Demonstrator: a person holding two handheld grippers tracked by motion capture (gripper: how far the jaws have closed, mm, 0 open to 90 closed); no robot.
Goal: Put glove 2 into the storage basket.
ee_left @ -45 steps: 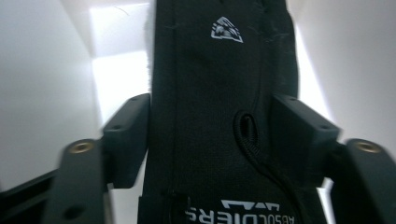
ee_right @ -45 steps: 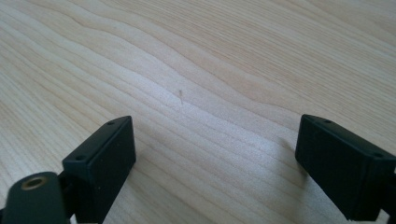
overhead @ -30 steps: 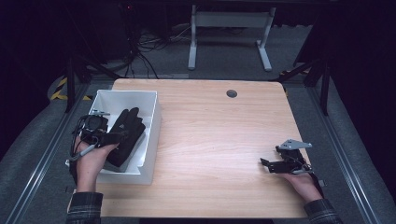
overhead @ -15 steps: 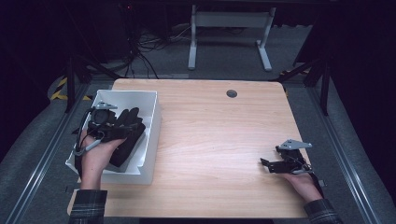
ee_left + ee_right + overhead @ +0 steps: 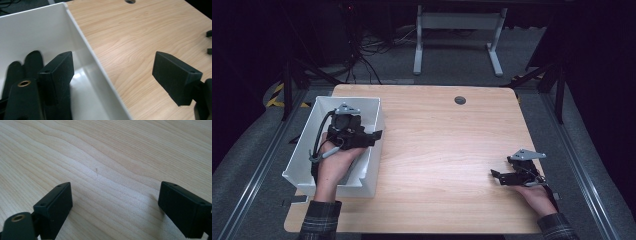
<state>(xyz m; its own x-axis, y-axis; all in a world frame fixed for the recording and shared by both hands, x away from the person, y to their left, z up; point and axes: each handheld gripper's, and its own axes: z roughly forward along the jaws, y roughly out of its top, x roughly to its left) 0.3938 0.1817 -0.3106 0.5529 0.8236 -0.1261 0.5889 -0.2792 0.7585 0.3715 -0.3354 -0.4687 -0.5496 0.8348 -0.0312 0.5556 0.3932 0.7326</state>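
Left gripper [image 5: 371, 136] raised over white bin [image 5: 305, 146] at counter's [image 5: 447, 150] left edge, jaws wide apart, nothing between them, straddling bin's right wall in left gripper view. Black glove [image 5: 23, 65] lying inside bin, below and left of the jaws, not gripped. No readable labels or writing. Versus a second ago: left gripper lifted off glove and swung toward bin's right wall. Right gripper [image 5: 495, 176] resting low at counter's right, jaws open and empty, unmoved.
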